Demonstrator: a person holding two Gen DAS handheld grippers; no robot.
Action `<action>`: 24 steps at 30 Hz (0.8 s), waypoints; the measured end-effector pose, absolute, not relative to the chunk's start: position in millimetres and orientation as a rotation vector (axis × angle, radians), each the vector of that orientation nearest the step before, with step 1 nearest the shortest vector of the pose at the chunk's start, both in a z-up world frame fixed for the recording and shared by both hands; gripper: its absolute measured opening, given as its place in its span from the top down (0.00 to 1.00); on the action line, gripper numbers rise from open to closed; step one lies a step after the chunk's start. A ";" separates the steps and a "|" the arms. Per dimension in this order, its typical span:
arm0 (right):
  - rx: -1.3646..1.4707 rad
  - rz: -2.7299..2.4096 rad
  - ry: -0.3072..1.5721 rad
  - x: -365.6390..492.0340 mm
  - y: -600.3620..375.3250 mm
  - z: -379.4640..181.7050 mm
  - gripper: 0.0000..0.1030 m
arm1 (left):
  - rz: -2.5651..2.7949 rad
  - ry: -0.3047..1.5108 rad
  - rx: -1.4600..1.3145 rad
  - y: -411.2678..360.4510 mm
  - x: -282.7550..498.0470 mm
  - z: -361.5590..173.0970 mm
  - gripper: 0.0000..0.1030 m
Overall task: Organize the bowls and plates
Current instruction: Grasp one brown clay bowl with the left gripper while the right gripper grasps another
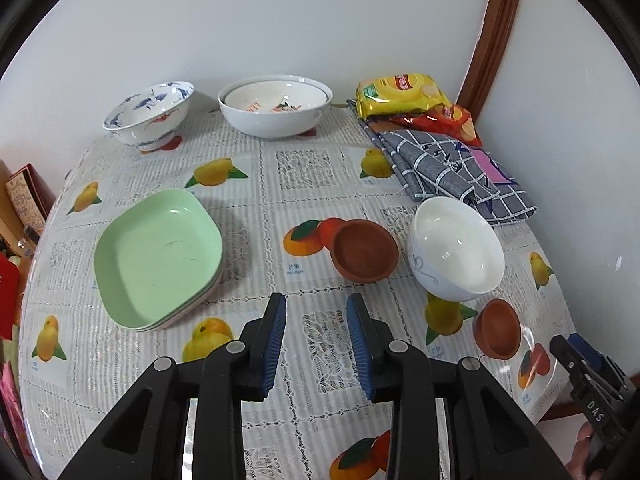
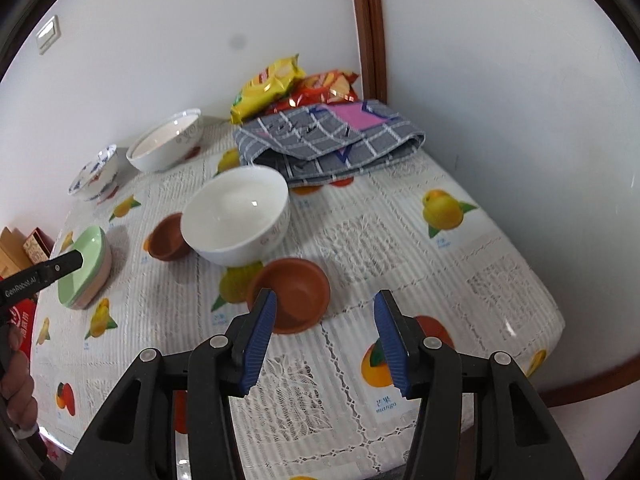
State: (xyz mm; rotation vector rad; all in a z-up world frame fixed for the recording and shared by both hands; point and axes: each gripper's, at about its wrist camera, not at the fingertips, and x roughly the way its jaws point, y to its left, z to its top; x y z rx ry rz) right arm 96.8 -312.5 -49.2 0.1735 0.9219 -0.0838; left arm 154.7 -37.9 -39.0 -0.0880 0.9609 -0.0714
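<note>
Terracotta-brown small round clay bowl (image 2: 294, 294) sits just ahead of the right gripper (image 2: 325, 340), slightly left of its centreline; that hand is the nearer. Its jaws stand apart, empty. The left gripper (image 1: 317, 344) is narrower, also empty, between the stacked pale-green square plates (image 1: 158, 256) and a second brown bowl (image 1: 366, 250). Fruit-print plastic tablecloth (image 2: 460, 280), white walls.
</note>
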 end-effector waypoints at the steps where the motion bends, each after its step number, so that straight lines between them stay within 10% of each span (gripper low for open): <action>1: 0.175 -0.079 0.931 100.2 -313.0 -54.7 0.50 | -0.070 0.969 -0.084 -39.1 158.3 -42.1 0.71; 24: 0.226 -0.048 1.024 157.9 -313.2 -117.2 0.75 | -0.083 1.110 -0.092 -59.3 254.4 -113.6 0.66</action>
